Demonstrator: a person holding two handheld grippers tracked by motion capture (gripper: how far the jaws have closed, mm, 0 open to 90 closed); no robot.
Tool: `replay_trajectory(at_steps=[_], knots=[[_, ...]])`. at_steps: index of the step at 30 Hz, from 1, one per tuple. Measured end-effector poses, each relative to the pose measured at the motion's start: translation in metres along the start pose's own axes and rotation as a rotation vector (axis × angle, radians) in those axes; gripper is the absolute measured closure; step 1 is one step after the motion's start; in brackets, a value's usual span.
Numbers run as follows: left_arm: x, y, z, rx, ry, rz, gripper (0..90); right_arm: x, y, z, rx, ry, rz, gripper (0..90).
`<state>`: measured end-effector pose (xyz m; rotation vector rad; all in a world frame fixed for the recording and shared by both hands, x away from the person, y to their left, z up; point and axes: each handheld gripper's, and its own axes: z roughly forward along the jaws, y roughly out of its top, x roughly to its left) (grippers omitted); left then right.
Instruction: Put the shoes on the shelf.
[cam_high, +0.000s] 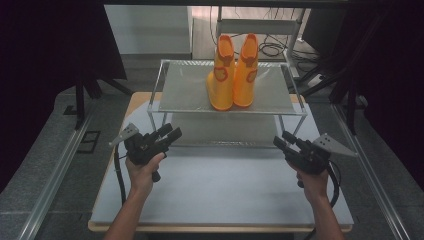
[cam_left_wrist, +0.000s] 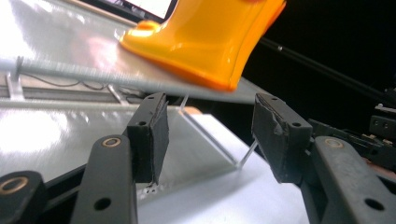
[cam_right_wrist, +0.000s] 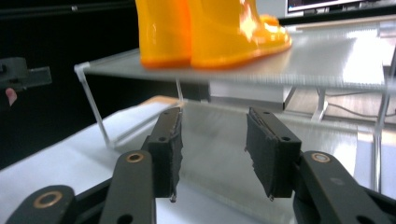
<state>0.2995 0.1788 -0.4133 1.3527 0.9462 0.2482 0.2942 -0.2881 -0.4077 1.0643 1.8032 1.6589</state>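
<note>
High view: both forearms reach forward, left tool (cam_high: 171, 133) and right tool (cam_high: 281, 139) released, angled toward the boots (cam_high: 232, 72).

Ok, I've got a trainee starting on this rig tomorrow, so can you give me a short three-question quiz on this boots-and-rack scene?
1. True or false: the pair of orange boots stands on the top shelf of the wire rack.
2. Multiple choice: what is between the jaws of the left gripper? A) a boot B) a rack leg C) nothing
3. In a few words: how do the right gripper and the boots stand to each other?

Key
1. True; both boots are upright, side by side, toward the shelf's right half.
2. C; its jaws stand apart with nothing between them.
3. Apart; the gripper is open, in front of the rack and lower than the top shelf, touching neither boot.
</note>
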Motion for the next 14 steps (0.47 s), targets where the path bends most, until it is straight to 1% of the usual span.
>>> replay_trajectory(at_steps=[3,4,6,7,8,10,11,12,14], knots=[[-0.001,-0.011,-0.002,0.031,0.011,0.023,45.2,-0.001,-0.016,-0.006,0.022,0.001,0.009,50.2],[-0.001,-0.013,-0.002,0.037,0.011,0.027,44.9,-0.001,-0.021,-0.007,0.030,-0.005,0.008,49.4],[-0.002,-0.016,-0.001,0.053,0.009,0.038,44.0,-0.002,-0.026,-0.008,0.037,-0.007,0.012,47.0],[-0.004,-0.017,0.000,0.067,0.009,0.050,43.1,-0.002,-0.027,-0.008,0.041,-0.003,0.019,45.3],[-0.004,-0.017,0.001,0.072,0.011,0.058,41.9,-0.002,-0.027,-0.007,0.052,-0.004,0.010,42.8],[-0.005,-0.020,0.000,0.087,0.017,0.082,39.9,0.000,-0.027,-0.007,0.057,-0.015,-0.013,37.6],[-0.005,-0.022,0.000,0.096,0.019,0.086,38.0,0.001,-0.028,-0.008,0.063,-0.015,-0.014,35.0],[-0.004,-0.026,0.000,0.106,0.036,0.097,36.9,0.002,-0.029,-0.008,0.070,-0.018,-0.015,33.6],[-0.002,-0.031,0.000,0.127,0.057,0.112,35.4,0.001,-0.033,-0.009,0.083,-0.036,-0.029,31.2]])
